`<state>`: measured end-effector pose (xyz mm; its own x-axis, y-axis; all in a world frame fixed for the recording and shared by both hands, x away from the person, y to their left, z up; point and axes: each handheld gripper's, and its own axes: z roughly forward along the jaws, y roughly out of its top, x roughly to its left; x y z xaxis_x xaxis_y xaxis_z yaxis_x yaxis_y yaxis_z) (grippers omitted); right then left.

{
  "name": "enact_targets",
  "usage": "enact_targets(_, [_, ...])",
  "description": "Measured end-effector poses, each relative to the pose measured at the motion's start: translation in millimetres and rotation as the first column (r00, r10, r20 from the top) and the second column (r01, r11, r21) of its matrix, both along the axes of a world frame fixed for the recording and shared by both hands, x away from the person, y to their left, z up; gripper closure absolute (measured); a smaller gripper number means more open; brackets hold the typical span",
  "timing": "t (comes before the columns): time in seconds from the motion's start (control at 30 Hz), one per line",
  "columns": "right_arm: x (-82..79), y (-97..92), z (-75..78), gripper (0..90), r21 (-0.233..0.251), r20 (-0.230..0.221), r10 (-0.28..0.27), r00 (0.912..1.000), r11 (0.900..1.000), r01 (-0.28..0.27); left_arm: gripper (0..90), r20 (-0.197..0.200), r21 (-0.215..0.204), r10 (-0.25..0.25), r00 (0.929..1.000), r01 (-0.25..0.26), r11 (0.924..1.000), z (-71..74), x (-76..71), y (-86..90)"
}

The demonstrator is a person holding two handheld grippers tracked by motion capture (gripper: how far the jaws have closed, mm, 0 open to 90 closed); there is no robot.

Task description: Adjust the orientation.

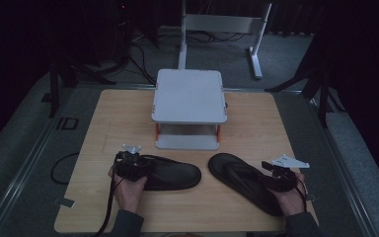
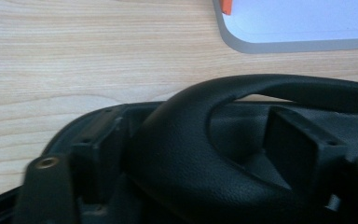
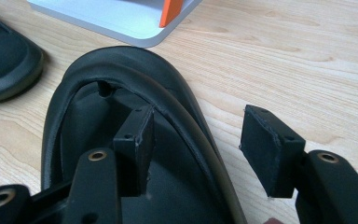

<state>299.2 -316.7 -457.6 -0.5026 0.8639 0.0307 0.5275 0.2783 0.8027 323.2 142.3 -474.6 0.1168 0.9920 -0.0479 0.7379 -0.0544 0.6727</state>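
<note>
Flip-flops (image 1: 170,173) (image 1: 244,180) lie side by side on the table (image 1: 256,123), just before the shelf (image 1: 189,96). Left gripper (image 1: 137,163) has its jaws round one strap (image 2: 200,154), not squeezing yet; right gripper (image 1: 272,174) gapes wide over the other's edge (image 3: 186,102). They look light, soft and bendy, so grab the strap or rim.

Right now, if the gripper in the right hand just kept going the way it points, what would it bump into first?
Probably the right gripper would meet the strap and right edge of the black flip-flop between its open jaws; beyond lies the grey two-tier stand. Depth is hard to judge.
</note>
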Motion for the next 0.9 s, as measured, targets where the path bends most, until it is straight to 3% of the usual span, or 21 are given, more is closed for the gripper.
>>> enact_targets(0.2, [0.3,0.2,-0.1,44.5,-0.002,-0.001,-0.001,1.0000,1.0000,0.001,34.9,0.010,-0.032,-0.016,0.9998,0.016,0.9994,2.3,-1.2,8.0])
enact_targets(0.53, [3.0,3.4,-0.2,44.3,-0.009,-0.005,0.009,0.9999,0.9999,-0.009,43.6,0.025,-0.043,-0.115,0.9931,0.116,0.9924,5.3,1.9,10.2])
enact_targets(0.67, [4.4,5.4,-0.5,44.3,-0.012,-0.007,0.015,0.9999,0.9998,-0.015,45.1,0.036,-0.039,-0.188,0.9814,0.190,0.9811,6.4,7.1,2.6])
enact_targets(0.77, [4.6,7.2,-0.6,44.2,-0.013,-0.007,0.020,0.9998,0.9997,-0.020,45.1,0.037,-0.037,-0.259,0.9652,0.260,0.9649,6.7,10.3,-9.0])
enact_targets(0.8, [4.5,8.1,-0.6,44.1,-0.015,-0.006,0.022,0.9997,0.9996,-0.023,45.1,0.037,-0.037,-0.259,0.9652,0.260,0.9649,6.7,10.3,-9.0])
enact_targets(0.87, [4.7,9.2,-0.8,44.1,-0.016,-0.007,0.026,0.9996,0.9995,-0.026,45.0,0.039,-0.035,-0.322,0.9459,0.324,0.9455,6.9,10.3,-22.8])
enact_targets(0.9, [4.7,9.5,-0.9,44.1,-0.015,-0.007,0.027,0.9996,0.9995,-0.027,45.0,0.039,-0.035,-0.322,0.9459,0.324,0.9455,6.9,10.3,-22.8])
